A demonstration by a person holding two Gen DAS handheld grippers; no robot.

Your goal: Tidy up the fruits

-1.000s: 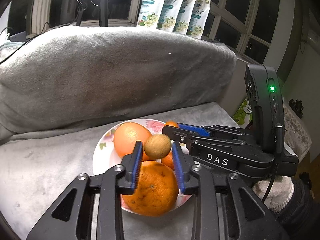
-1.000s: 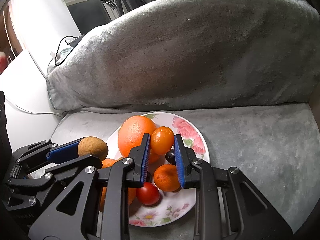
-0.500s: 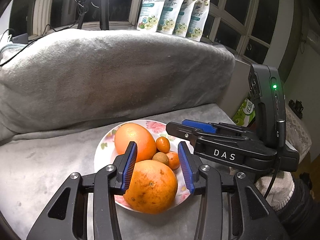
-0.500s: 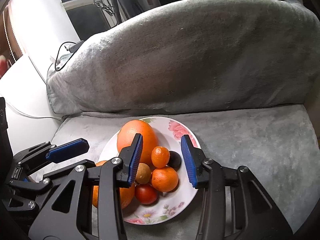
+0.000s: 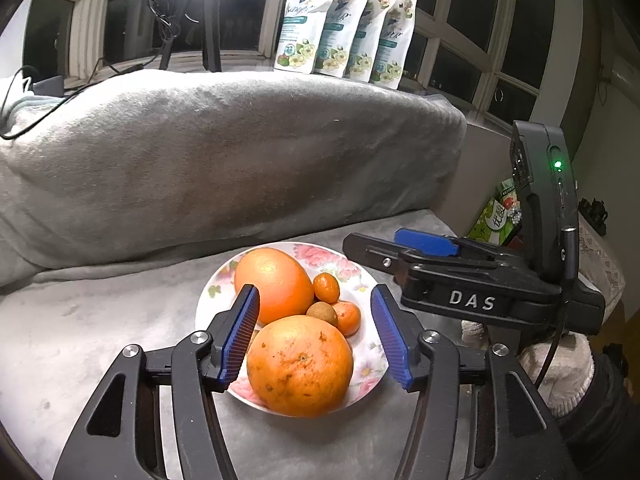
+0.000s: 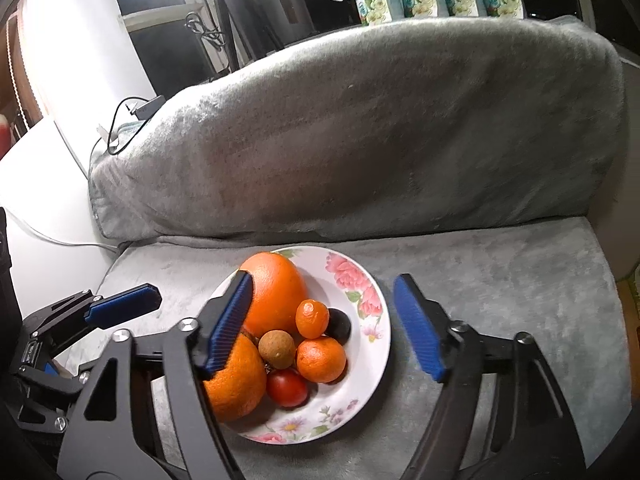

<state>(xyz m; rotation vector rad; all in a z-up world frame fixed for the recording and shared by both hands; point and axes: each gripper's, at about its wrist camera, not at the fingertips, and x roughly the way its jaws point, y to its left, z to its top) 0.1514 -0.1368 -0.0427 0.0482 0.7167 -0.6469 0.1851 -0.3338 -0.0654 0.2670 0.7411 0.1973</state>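
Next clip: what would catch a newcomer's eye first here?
A floral plate heaped with fruit sits mid-frame on the grey blanket: two big oranges, small citrus, a brown longan and a red tomato. Both hand-held grippers, left and right, hang open over it, empty.

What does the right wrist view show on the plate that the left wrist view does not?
Only the right wrist view shows the red tomato and the dark fruit. Only the left wrist view shows the right tongs from the side, open and empty. Both show the flowered plate, the two big oranges, the brown fruit and the small orange ones.
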